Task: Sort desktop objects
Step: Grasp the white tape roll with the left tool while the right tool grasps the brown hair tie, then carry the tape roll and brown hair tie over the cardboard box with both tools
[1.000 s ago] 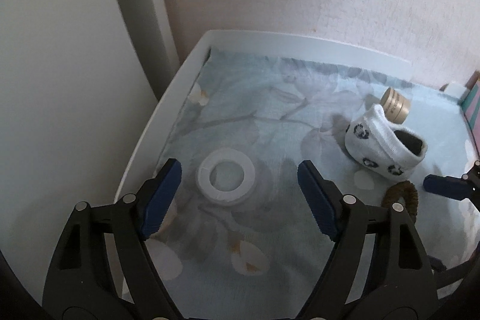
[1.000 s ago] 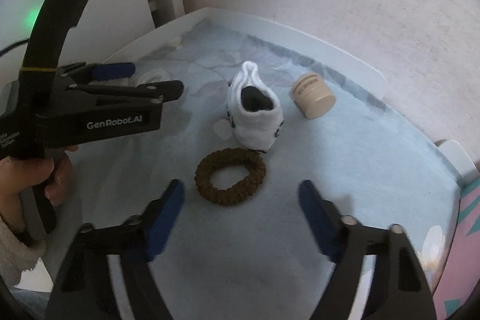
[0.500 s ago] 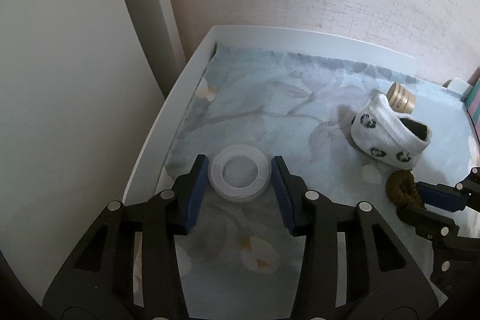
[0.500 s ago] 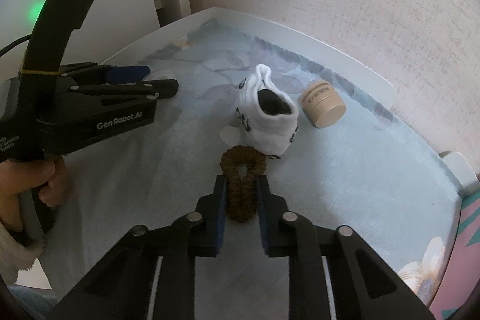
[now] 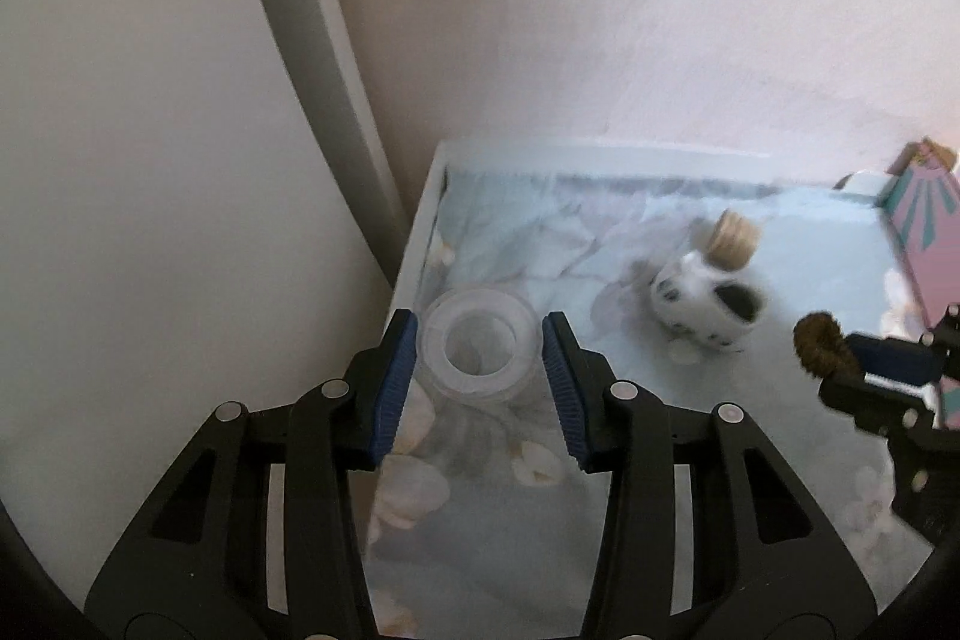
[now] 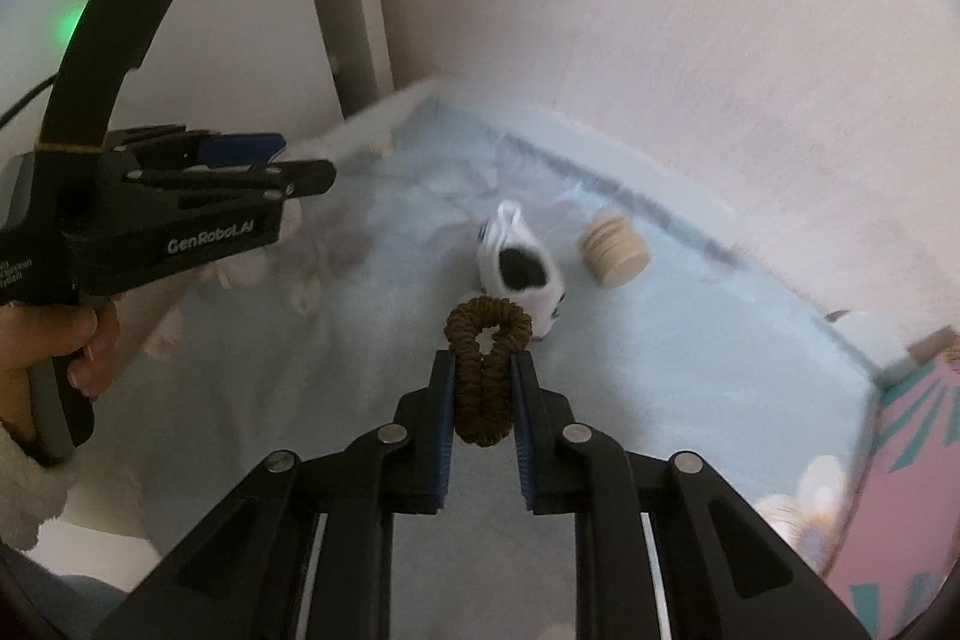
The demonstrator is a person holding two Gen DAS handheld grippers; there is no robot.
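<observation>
You hold one thing in each gripper, both pointing down at the table.

Your left gripper (image 5: 479,358) squeezes the clear tape roll (image 5: 479,351) above the blue cloth (image 5: 810,274). Your right gripper (image 6: 482,400) pinches the brown hair tie (image 6: 485,370) flat, near the white sock (image 6: 521,274).

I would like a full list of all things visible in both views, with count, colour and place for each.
tape roll: 1, translucent white, held between the left gripper's fingers
hair tie: 1, brown, squeezed between the right gripper's fingers
sock: 1, white with dark spots, on the cloth
jar: 1, beige, on its side beside the sock
cloth: 1, pale blue floral, covering the table
box: 1, pink and teal, right edge
left gripper: 1, black, blue pads
right gripper: 1, black, blue pads
hand: 1, gripping the left gripper's handle
</observation>
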